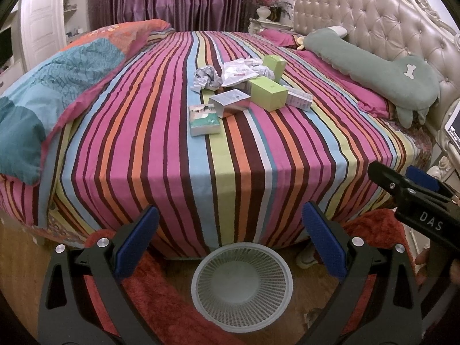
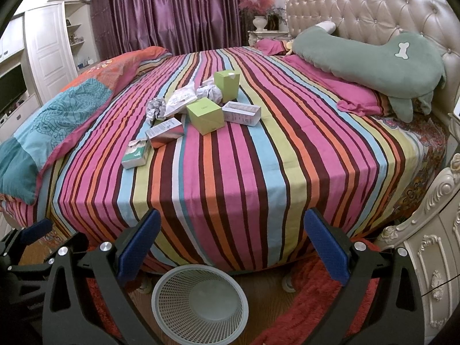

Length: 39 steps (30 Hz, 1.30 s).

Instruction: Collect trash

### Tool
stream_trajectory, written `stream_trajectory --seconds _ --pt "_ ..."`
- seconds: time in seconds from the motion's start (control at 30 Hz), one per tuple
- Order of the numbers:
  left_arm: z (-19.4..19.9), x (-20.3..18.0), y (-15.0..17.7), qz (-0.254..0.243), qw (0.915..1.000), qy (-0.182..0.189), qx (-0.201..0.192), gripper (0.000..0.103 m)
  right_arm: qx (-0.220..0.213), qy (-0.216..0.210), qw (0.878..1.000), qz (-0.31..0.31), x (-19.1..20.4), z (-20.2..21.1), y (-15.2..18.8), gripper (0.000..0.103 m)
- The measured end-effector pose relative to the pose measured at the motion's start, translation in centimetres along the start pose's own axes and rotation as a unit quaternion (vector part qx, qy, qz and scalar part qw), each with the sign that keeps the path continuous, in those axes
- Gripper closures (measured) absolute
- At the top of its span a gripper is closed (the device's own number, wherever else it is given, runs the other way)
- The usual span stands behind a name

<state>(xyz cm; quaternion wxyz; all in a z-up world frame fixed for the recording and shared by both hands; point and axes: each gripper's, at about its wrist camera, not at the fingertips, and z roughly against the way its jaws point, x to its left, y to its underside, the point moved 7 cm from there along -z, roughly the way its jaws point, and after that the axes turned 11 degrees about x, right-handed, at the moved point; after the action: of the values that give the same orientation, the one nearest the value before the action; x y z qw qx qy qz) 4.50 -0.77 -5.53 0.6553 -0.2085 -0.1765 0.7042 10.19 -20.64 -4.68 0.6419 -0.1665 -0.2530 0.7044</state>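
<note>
A heap of trash lies mid-bed on the striped sheet [image 1: 235,158]: two green boxes [image 1: 268,93] [image 2: 204,116], crumpled paper [image 1: 207,77] [image 2: 155,108], a white bag [image 1: 238,72] [image 2: 179,99], a silver box [image 1: 231,102] [image 2: 165,131], a teal-and-white box [image 1: 203,120] [image 2: 136,153] and a white-pink box [image 1: 299,98] [image 2: 242,113]. A white mesh basket [image 1: 212,261] [image 2: 172,287] stands on the floor at the bed's near edge. My left gripper [image 1: 230,208] and my right gripper [image 2: 232,213] both hang open above the basket, far short of the trash, holding nothing.
A green plush pillow [image 1: 371,69] [image 2: 365,57] leans on the tufted headboard at right. A folded blue-orange quilt [image 1: 57,86] covers the bed's left side. A red rug [image 1: 161,296] lies under the basket, and an ornate cream nightstand [image 2: 431,253] stands at right.
</note>
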Motion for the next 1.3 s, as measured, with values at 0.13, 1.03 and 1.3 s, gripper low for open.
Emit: stream_trajectory --seconds 0.13,1.03,1.3 --pt "0.0 -0.3 -0.2 -0.001 1.0000 0.004 0.003 0.006 -0.008 0.006 1.000 0.009 0.0 0.2 -0.1 0.008" --pt "-6.8 1.7 -3.2 0.030 0.9981 0.012 0.052 0.006 0.049 0.004 0.999 0.001 -1.1 -5.9 -0.8 0.008" --pt "-8.8 1.8 -4.4 0.029 0.9975 0.004 0.064 0.006 0.068 0.006 0.998 -0.004 -1.7 -7.9 -1.2 0.008"
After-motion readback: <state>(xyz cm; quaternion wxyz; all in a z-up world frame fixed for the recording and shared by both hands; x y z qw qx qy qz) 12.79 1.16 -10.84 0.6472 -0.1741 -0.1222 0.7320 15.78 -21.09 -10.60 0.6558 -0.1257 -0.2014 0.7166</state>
